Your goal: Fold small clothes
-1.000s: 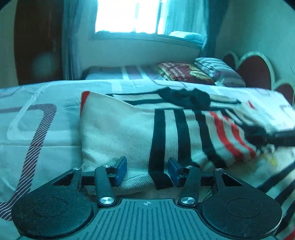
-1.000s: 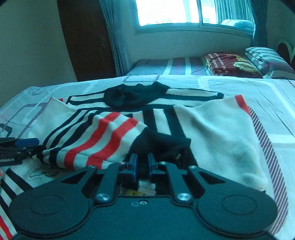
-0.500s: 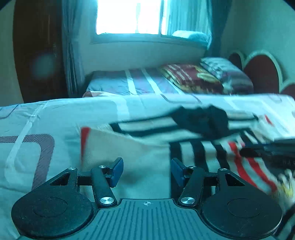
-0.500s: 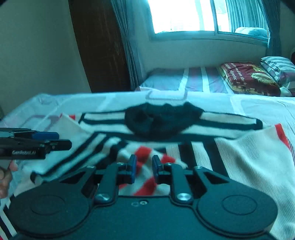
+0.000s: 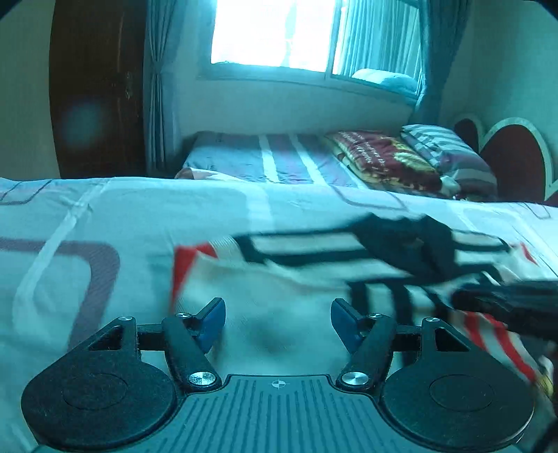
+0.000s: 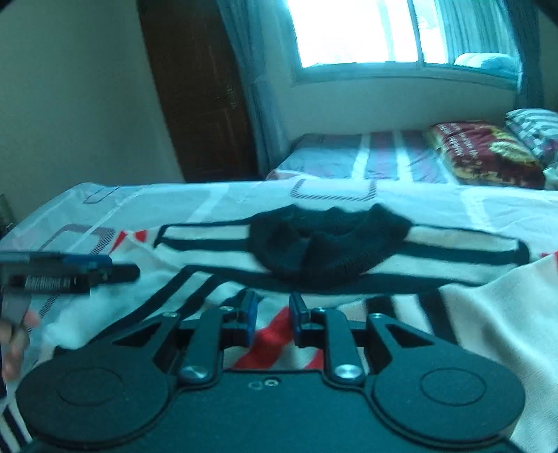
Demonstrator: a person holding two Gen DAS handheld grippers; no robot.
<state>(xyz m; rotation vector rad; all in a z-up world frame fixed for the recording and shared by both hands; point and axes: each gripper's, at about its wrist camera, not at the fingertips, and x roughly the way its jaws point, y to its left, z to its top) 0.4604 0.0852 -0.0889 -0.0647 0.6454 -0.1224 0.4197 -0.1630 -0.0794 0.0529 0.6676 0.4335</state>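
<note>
A small knitted sweater [image 6: 216, 289], white with black and red stripes and a black collar [image 6: 324, 240], lies spread on the bed with both sleeves folded in over the body; it also shows in the left wrist view [image 5: 314, 285]. My left gripper [image 5: 277, 317] is open and empty, above the folded white left sleeve. My right gripper [image 6: 272, 319] is slightly open with nothing between its pads, above the red-striped sleeve. The left gripper shows from the side in the right wrist view [image 6: 69, 271]; the right gripper shows blurred in the left wrist view [image 5: 505, 299].
The bed sheet [image 5: 122, 216] is pale with rounded grey line patterns. A second bed [image 5: 265, 160] with a folded dark red blanket [image 6: 484, 153] and a striped pillow [image 5: 450, 153] stands behind. A dark wooden door [image 6: 202, 87] and a bright window [image 5: 279, 31] are at the back.
Both grippers have lifted and drawn back from the sweater. The right gripper has let go of the dark cuff it pinched and opened slightly. The left gripper has opened wider.
</note>
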